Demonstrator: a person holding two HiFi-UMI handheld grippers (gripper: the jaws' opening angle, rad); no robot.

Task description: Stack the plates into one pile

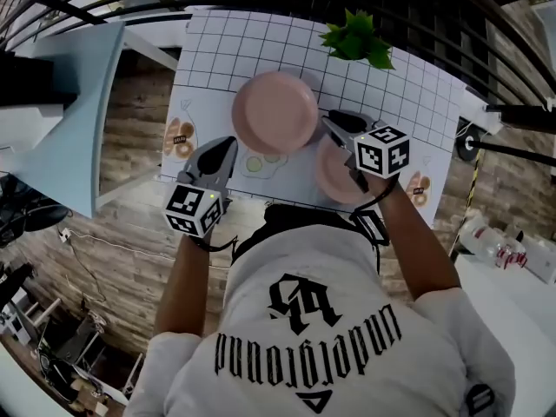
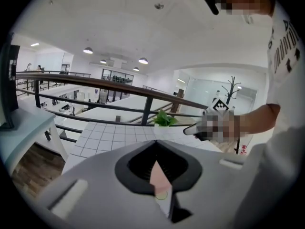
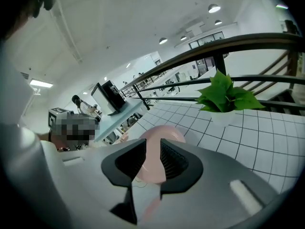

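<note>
Stacking not done: far plate [image 1: 274, 111] sits just left of the plant [image 1: 356, 37], near plate [image 1: 332, 176] further from it under our right claw [image 1: 340, 122], jaws apart, gripping nothing; left claw [image 1: 221, 150] pinched together, empty; next we likely clamp a rim and lift.

You stand at a white table [image 1: 217, 46] marked with a black grid, set on a floor [image 1: 130, 115] of wood planks. A dark railing [image 2: 95, 83] runs just behind it — beyond lies a bright, open white hall. A pale blue desk [image 1: 69, 102] sits to your left. Round ceiling lights [image 2: 87, 50] glow overhead, and a potted plant [image 1: 356, 37] stands at the table's far edge.
</note>
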